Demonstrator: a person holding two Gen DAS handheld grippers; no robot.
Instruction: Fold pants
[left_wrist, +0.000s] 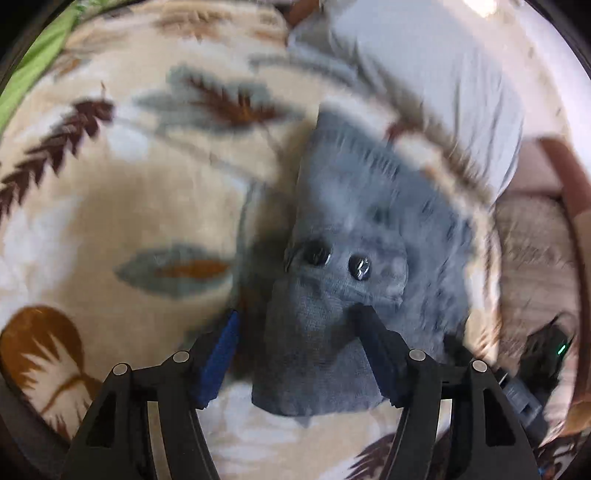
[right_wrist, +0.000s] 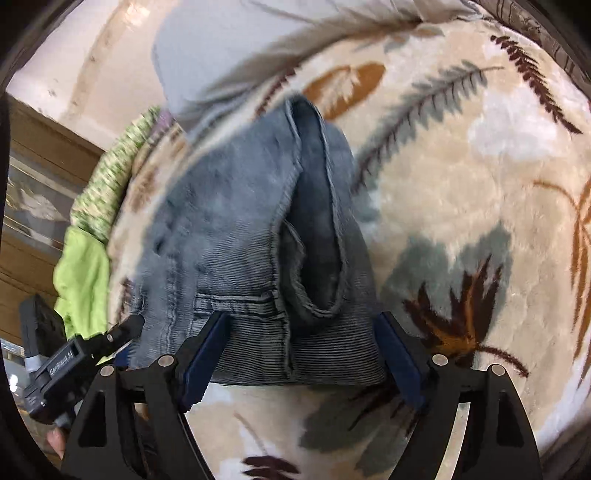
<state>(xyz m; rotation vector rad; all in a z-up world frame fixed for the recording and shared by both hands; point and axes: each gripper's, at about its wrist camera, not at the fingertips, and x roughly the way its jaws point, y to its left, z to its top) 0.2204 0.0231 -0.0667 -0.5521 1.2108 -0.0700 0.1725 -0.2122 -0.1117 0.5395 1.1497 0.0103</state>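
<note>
Grey-blue corduroy pants (left_wrist: 354, 229) lie bunched on a cream leaf-patterned blanket (left_wrist: 140, 192). In the left wrist view the waistband end with two dark buttons (left_wrist: 338, 260) sits between my left gripper's (left_wrist: 297, 317) spread fingers; the jaws are open, cloth draped over the right finger. In the right wrist view the pants (right_wrist: 236, 229) show a seam and a pocket opening. My right gripper (right_wrist: 301, 321) is open, its fingers either side of the pants' near edge. The left gripper also shows in the right wrist view (right_wrist: 125, 330) at the pants' left side.
A grey-white pillow (left_wrist: 436, 74) lies beyond the pants. Green cloth (right_wrist: 85, 277) sits at the blanket's (right_wrist: 461, 177) left edge, with wooden furniture (right_wrist: 33, 206) behind. The views are motion-blurred.
</note>
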